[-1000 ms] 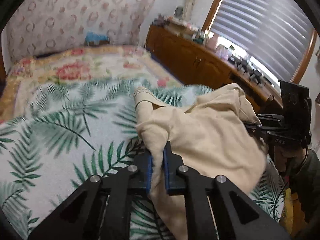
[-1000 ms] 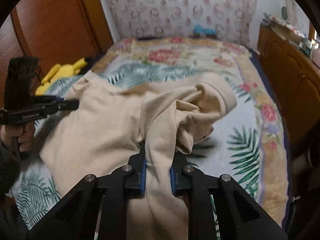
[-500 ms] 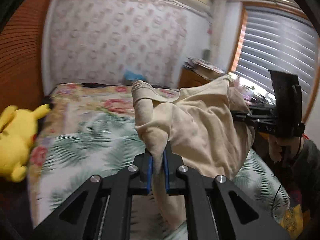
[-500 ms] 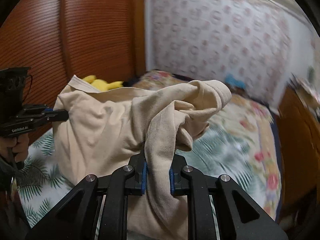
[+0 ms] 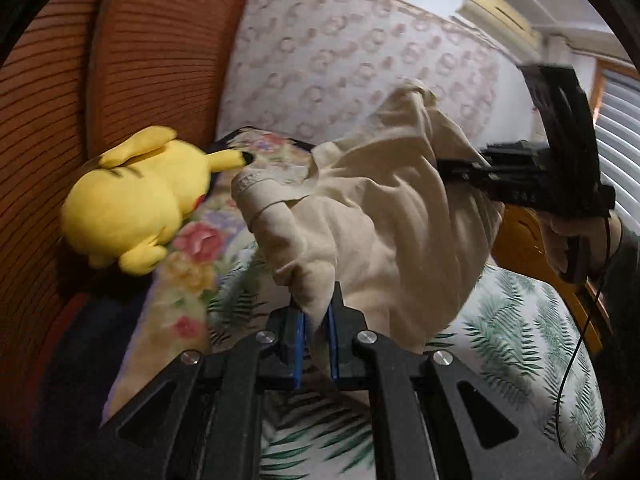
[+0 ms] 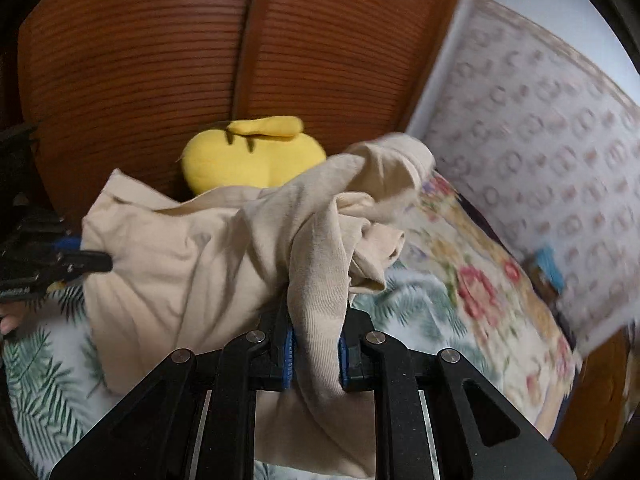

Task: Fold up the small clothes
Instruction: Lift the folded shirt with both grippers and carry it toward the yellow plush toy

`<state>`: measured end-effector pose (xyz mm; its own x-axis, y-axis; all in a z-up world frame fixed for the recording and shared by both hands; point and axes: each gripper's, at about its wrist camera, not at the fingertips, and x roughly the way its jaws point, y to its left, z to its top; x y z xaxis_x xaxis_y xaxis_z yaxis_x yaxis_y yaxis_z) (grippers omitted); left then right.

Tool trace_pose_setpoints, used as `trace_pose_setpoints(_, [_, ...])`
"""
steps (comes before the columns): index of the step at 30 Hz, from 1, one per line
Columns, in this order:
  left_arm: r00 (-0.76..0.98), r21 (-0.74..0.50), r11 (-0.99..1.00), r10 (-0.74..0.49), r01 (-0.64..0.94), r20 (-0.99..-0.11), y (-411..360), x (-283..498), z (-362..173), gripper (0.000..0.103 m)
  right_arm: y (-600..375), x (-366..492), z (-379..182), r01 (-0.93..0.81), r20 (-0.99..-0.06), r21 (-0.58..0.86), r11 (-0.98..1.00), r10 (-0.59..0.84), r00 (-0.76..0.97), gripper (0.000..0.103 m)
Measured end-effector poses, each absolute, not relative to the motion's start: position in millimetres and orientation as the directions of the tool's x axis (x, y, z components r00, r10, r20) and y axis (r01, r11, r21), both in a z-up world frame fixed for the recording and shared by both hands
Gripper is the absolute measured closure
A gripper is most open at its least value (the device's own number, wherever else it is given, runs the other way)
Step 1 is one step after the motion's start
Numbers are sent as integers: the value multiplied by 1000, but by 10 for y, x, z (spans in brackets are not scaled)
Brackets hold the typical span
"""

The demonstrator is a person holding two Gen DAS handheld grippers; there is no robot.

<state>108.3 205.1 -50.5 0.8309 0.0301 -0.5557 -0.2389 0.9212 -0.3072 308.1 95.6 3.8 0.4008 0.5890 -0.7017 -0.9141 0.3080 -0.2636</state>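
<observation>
Two grippers, both clamped on one beige garment (image 5: pixel 384 216) held up in the air above the bed (image 5: pixel 532 320): left gripper (image 5: pixel 314 332) pinching a bunched corner between its blue pads, right gripper (image 6: pixel 314 344) closed around a thick twisted fold hanging down through its fingers. Cloth stretched loosely between them, crumpled, one ribbed cuff (image 5: pixel 256 184) sticking out to the side. Behind the garment, a yellow plush toy (image 5: pixel 132 200) lying at the bed edge, close to the brown slatted wardrobe doors (image 6: pixel 240 60).
</observation>
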Motion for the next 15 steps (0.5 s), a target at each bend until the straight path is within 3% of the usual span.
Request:
trace_pose_setpoints(12, [764,-255,916,81,-311,-640,2132,946,-771,95,1860,3279,-290,-930,-724,-254,267,584,366,88])
trace_pose_setpoints(15, [760,-245,918,86,-311,-645,2109,921,-745,85,1885,3335,-364,-912,-727,-240,332,561,396,67])
